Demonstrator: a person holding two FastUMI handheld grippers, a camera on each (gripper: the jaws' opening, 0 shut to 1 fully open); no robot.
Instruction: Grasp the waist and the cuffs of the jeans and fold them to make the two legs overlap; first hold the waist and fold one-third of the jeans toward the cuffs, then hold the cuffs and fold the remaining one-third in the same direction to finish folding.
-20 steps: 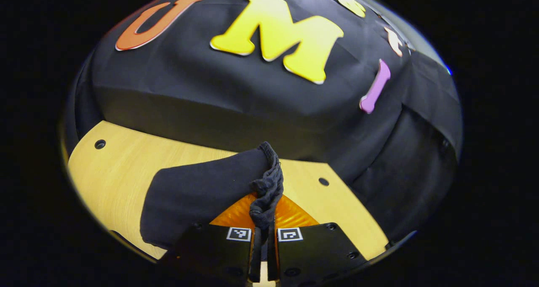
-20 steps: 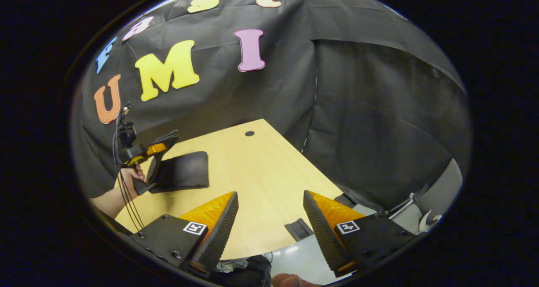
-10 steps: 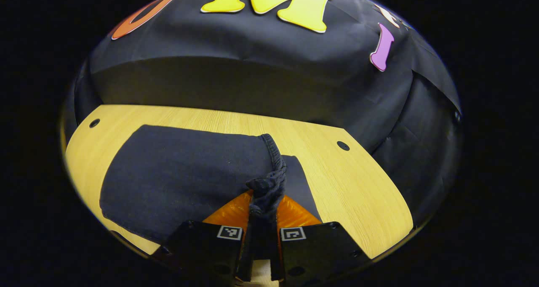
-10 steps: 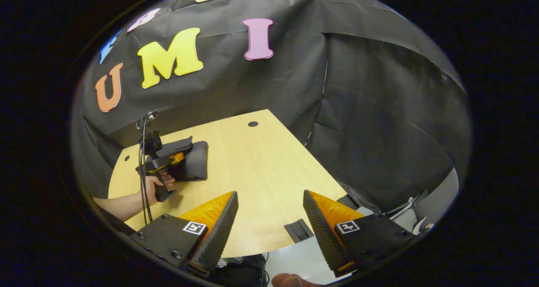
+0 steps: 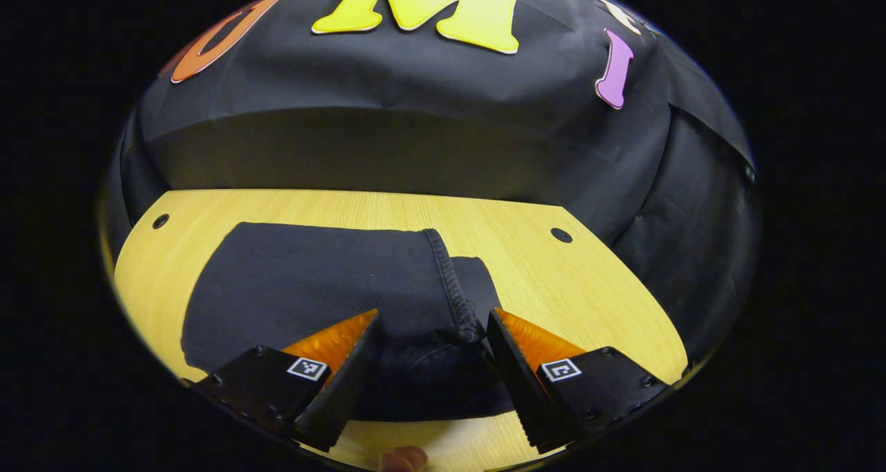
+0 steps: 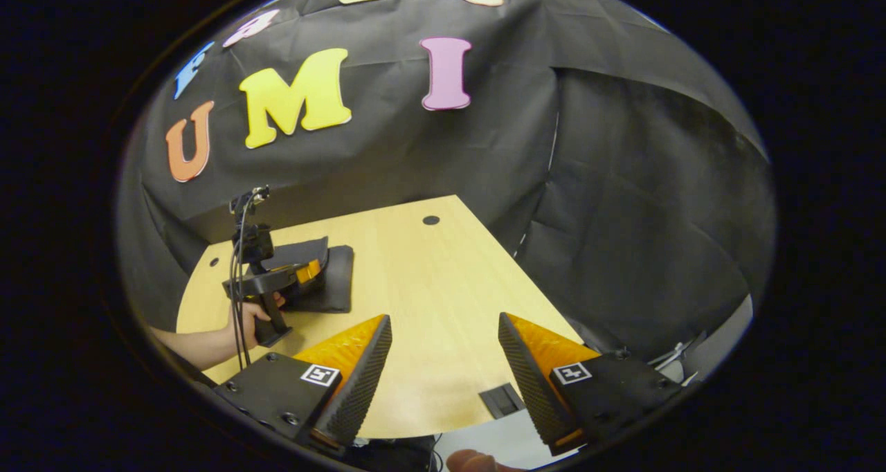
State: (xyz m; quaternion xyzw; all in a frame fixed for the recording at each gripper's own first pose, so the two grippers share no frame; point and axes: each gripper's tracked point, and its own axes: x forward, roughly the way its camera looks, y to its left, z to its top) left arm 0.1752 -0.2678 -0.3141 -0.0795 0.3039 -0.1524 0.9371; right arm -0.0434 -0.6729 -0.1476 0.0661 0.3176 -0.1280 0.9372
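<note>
**Folded jeans between parted fingers**

The left gripper (image 5: 426, 361) stands with fingers apart, the folded dark jeans (image 5: 325, 285) lying flat on the desk (image 5: 588, 292) between and ahead of them. The right gripper (image 6: 443, 368), fingers likewise apart, hovers well away over bare desk.

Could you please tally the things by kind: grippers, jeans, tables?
Grippers: 2, the left gripper and the right gripper
Jeans: 1
Table: 1
Total: 4
</note>
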